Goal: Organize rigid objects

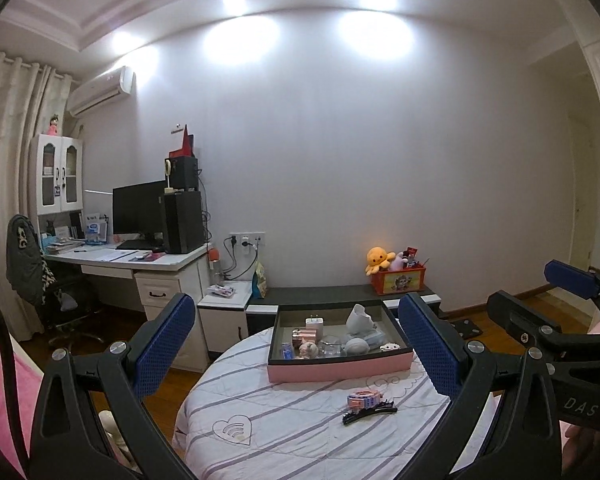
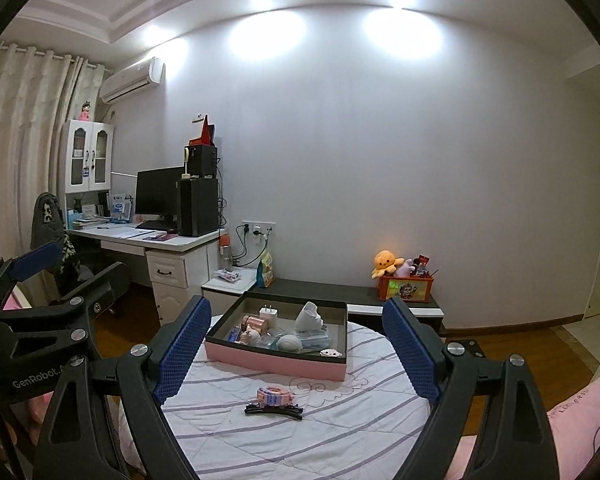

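The pink hair clip [image 1: 363,397] lies low and just right of centre in my left wrist view, on the striped white quilt [image 1: 284,432]. The black hair clip [image 1: 370,414] lies just in front of it, so close I cannot tell whether they touch. In my right wrist view the same pair sits low in the middle of the frame, pink [image 2: 274,395] behind black [image 2: 274,410].

Behind them, toward the centre of both frames, stands the pink tray [image 1: 340,370] with its dark inner walls. It holds a white plug charger [image 1: 315,325], a white crumpled-looking piece [image 1: 359,319], a rounded grey-white object [image 1: 357,346], a small pink-haired figure [image 1: 308,350] and other small things too blurred for me to name.

My left gripper [image 1: 296,350] hangs above the quilt with its blue-padded fingers spread wide, nothing between them; the tray and clips show through the gap. My right gripper [image 2: 296,354] is spread just as wide and empty, framing the same things. Each gripper also shows at the edge of the other's view, the right one [image 1: 540,300] at middle right, the left one [image 2: 52,276] at middle left.

At the left of both frames stands a white desk [image 1: 140,262] with a black monitor [image 1: 138,208]. Right of centre, an orange toy box [image 1: 400,282] holds a yellow plush octopus [image 1: 379,259].
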A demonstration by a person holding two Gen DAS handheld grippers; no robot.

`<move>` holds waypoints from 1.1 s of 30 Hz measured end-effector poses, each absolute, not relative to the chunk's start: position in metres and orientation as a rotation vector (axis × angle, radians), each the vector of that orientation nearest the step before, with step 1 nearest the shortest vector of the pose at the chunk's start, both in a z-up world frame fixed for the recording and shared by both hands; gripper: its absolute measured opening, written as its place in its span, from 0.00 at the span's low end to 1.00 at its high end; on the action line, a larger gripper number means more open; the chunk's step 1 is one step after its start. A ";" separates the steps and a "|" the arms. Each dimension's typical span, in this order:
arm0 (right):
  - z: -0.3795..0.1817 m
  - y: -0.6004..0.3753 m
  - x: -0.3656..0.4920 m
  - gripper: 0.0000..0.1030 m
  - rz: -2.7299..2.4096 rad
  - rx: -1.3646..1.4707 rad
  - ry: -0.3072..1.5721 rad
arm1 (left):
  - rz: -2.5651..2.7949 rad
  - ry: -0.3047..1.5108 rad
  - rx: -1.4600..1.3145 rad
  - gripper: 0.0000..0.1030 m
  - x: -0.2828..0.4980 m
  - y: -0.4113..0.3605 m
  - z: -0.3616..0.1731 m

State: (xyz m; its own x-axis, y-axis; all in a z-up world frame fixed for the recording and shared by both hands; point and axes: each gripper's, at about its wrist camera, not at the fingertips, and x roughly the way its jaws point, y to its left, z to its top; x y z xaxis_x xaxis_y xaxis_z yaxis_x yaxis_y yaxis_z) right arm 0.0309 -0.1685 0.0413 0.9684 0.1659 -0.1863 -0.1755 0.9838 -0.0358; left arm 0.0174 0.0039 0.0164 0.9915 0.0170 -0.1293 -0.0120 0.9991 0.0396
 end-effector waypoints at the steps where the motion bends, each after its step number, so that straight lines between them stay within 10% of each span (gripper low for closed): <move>1: 0.041 -0.168 0.029 0.86 0.169 -0.054 0.182 | 0.013 0.131 0.038 1.00 0.018 0.004 0.017; 33: -0.016 -0.174 0.086 0.86 0.180 -0.029 0.375 | -0.044 0.426 0.020 1.00 0.107 -0.002 -0.064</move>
